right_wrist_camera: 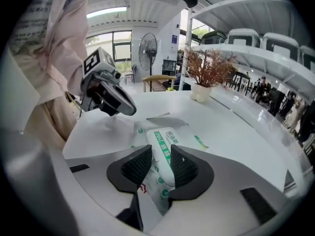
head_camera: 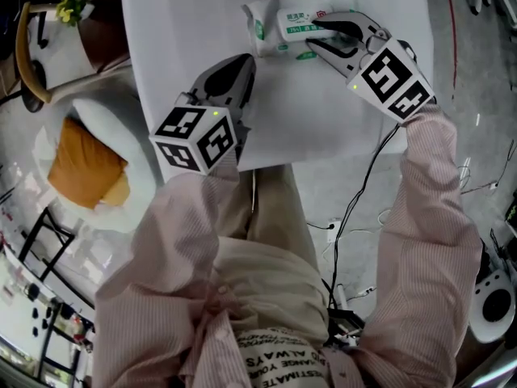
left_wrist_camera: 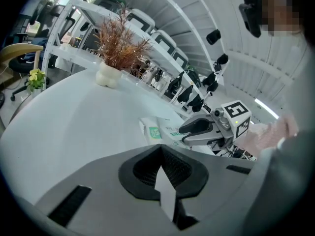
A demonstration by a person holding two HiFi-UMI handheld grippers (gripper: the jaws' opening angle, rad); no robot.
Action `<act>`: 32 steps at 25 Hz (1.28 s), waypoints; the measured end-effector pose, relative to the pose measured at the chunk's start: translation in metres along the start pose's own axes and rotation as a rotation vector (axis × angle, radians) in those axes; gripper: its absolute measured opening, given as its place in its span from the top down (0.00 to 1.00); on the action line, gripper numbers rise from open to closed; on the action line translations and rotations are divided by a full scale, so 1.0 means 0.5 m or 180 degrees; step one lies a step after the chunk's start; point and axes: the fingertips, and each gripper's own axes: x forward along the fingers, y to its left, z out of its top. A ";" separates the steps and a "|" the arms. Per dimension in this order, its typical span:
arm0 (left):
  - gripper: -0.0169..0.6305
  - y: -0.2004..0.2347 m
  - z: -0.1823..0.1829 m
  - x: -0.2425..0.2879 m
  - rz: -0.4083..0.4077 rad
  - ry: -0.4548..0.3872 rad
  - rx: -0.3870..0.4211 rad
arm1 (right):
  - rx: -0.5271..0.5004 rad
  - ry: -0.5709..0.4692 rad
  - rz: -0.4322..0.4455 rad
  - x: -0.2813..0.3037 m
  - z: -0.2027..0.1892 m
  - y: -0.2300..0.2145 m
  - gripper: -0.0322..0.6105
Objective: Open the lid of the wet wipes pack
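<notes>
The wet wipes pack, white with green print, lies flat near the far edge of the white table. My right gripper reaches onto it from the right. In the right gripper view the jaws stand apart, with the pack's white lid lying flat between the pads. My left gripper hovers over the table in front of and left of the pack, apart from it. Its pads meet at the tip with nothing between them. The left gripper view shows the pack ahead, under the right gripper.
A dried plant in a white vase stands further back on the table. Left of the table is a white chair with an orange cushion. Black cables trail on the floor to the right. The table's near edge lies against the person's lap.
</notes>
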 end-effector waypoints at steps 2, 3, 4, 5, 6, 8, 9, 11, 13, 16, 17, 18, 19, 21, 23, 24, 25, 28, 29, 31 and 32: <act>0.98 -0.004 0.003 0.003 -0.0014 -0.0003 0.0028 | 0.0168 -0.0014 0.0166 -0.002 0.003 -0.002 0.78; 0.98 -0.006 0.006 0.005 -0.0014 -0.0001 0.0055 | 0.0202 -0.0007 0.0226 -0.003 0.005 -0.003 0.78; 0.98 -0.008 0.008 0.008 -0.0013 0.0006 0.0083 | 0.0207 0.0010 0.0271 -0.003 0.005 -0.003 0.78; 0.98 -0.009 0.010 0.011 -0.0018 0.0012 0.0102 | 0.0203 0.0028 0.0308 -0.002 0.005 -0.003 0.78; 0.98 -0.011 0.012 0.014 -0.0028 0.0016 0.0111 | 0.0208 0.0042 0.0344 -0.002 0.005 -0.003 0.78; 0.98 -0.014 0.016 0.020 -0.0048 0.0019 0.0117 | 0.0244 0.0056 0.0424 -0.003 0.005 -0.004 0.78; 0.98 -0.016 0.018 0.022 -0.0053 0.0021 0.0123 | 0.0265 0.0060 0.0466 -0.003 0.005 -0.004 0.78; 0.98 -0.018 0.023 0.026 -0.0060 0.0030 0.0140 | 0.0312 0.0063 0.0555 -0.005 0.008 -0.007 0.78; 0.98 -0.020 0.028 0.030 -0.0066 0.0040 0.0155 | 0.0377 0.0067 0.0662 -0.007 0.011 -0.009 0.78; 0.98 -0.024 0.034 0.036 -0.0078 0.0058 0.0165 | 0.0445 0.0082 0.0802 -0.010 0.013 -0.012 0.78; 0.98 -0.025 0.036 0.038 -0.0080 0.0062 0.0164 | 0.0450 0.0093 0.0838 -0.011 0.014 -0.013 0.79; 0.98 -0.025 0.038 0.039 -0.0081 0.0064 0.0163 | 0.0445 0.0106 0.0869 -0.012 0.015 -0.014 0.79; 0.98 -0.026 0.041 0.040 -0.0080 0.0066 0.0163 | 0.0433 0.0119 0.0895 -0.013 0.017 -0.014 0.79; 0.98 -0.026 0.047 0.042 -0.0071 0.0068 0.0158 | 0.0412 0.0145 0.0939 -0.015 0.020 -0.013 0.79; 0.98 -0.026 0.051 0.042 -0.0051 0.0065 0.0139 | 0.0398 0.0162 0.0973 -0.017 0.022 -0.014 0.79; 0.98 -0.026 0.053 0.042 -0.0044 0.0064 0.0127 | 0.0384 0.0169 0.0986 -0.017 0.023 -0.015 0.79; 0.98 -0.026 0.054 0.041 -0.0039 0.0065 0.0117 | 0.0362 0.0176 0.0997 -0.017 0.024 -0.015 0.79; 0.98 -0.026 0.059 0.041 -0.0029 0.0069 0.0099 | 0.0270 0.0204 0.1034 -0.019 0.030 -0.015 0.80; 0.98 -0.027 0.061 0.041 -0.0026 0.0066 0.0096 | 0.0240 0.0226 0.1048 -0.020 0.033 -0.014 0.81; 0.98 -0.029 0.067 0.040 -0.0023 0.0058 0.0088 | 0.0194 0.0270 0.1076 -0.024 0.037 -0.013 0.81; 0.98 -0.030 0.070 0.040 -0.0023 0.0056 0.0085 | 0.0175 0.0282 0.1086 -0.026 0.040 -0.013 0.81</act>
